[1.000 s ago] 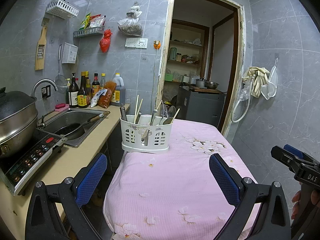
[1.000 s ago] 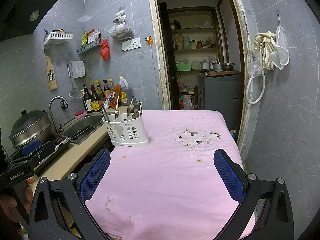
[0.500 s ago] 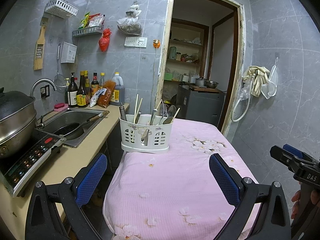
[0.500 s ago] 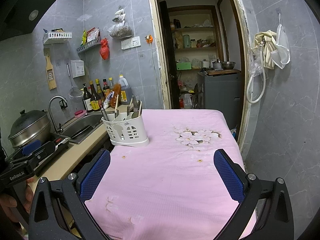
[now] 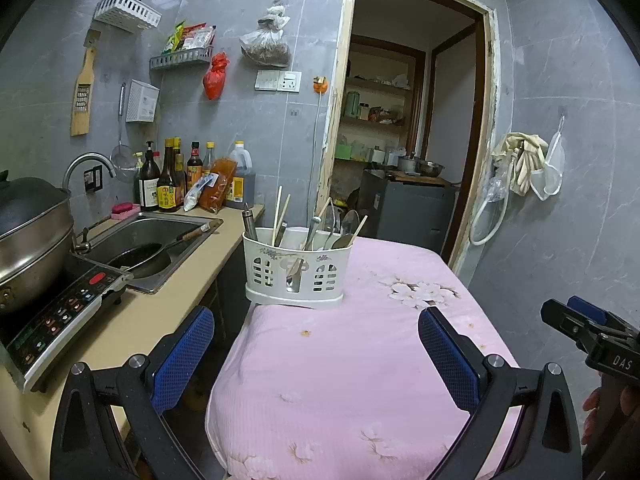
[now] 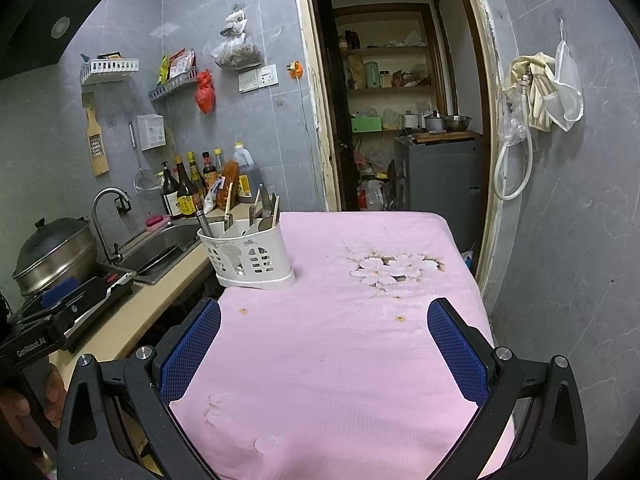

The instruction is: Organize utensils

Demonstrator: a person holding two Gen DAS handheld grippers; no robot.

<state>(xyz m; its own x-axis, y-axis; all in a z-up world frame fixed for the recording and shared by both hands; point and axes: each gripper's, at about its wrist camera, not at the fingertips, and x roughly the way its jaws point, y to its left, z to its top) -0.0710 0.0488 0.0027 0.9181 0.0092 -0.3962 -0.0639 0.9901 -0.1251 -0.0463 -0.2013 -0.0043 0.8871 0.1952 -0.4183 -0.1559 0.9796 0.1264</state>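
Left gripper (image 5: 316, 344) marked "GenRobot.AI" and right gripper (image 6: 324, 336) marked "DAS" hover with jaws wide, empty, over the pink table (image 6: 340, 352).

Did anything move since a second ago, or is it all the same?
Almost nothing. Both views shift only slightly. The left gripper and right gripper stay open and empty above the pink tablecloth. The white utensil caddy stays at the table's corner with its utensils inside.
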